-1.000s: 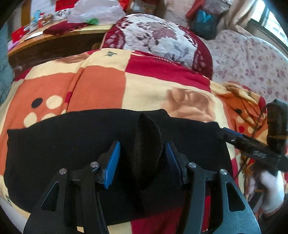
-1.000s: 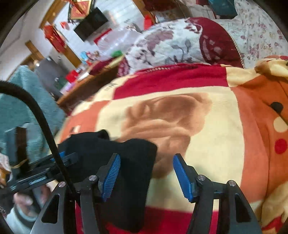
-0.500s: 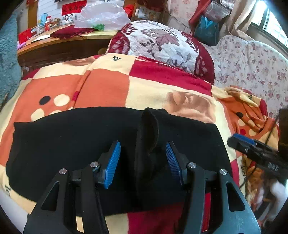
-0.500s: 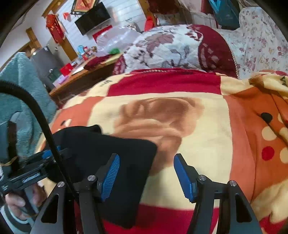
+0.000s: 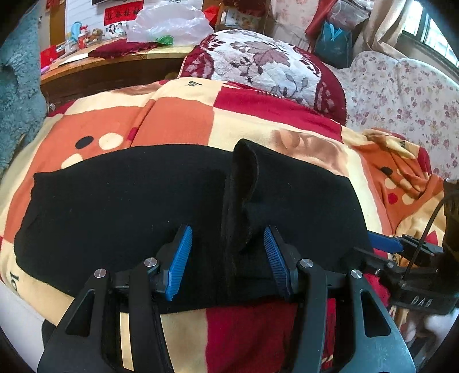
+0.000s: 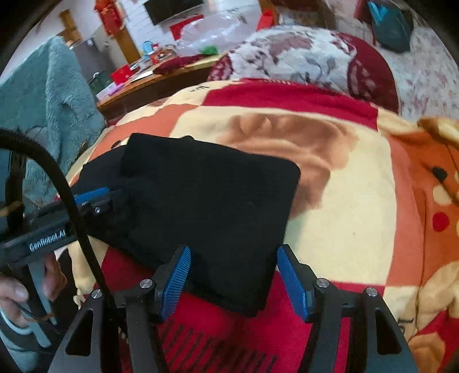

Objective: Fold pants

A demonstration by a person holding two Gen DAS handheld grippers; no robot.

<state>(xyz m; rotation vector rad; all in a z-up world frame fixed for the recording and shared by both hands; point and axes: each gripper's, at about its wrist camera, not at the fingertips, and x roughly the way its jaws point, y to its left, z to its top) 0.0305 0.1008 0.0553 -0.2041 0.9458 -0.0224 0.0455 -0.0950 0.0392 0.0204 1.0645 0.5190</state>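
Observation:
The black pants (image 5: 120, 200) lie folded across a patterned blanket (image 5: 178, 120). A raised ridge of black fabric (image 5: 241, 195) stands up between the blue pads of my left gripper (image 5: 228, 258), which is open and astride it without pinching it. In the right wrist view the pants (image 6: 206, 200) show as a flat folded stack with a squared right corner. My right gripper (image 6: 233, 279) is open, its blue pads either side of the stack's near edge. The right gripper also shows at the right edge of the left wrist view (image 5: 401, 252).
A floral cushion (image 5: 266, 66) lies at the far end of the blanket. A wooden table (image 5: 114, 66) with a plastic bag (image 5: 169, 23) and clutter stands behind. A teal fluffy fabric (image 6: 54, 94) hangs at the left. A flowered sofa (image 5: 401, 94) is at the right.
Both grippers have pulled back and risen a little, so more of the pants shows. In the right wrist view the stack now lies between the pads; both grippers stay open.

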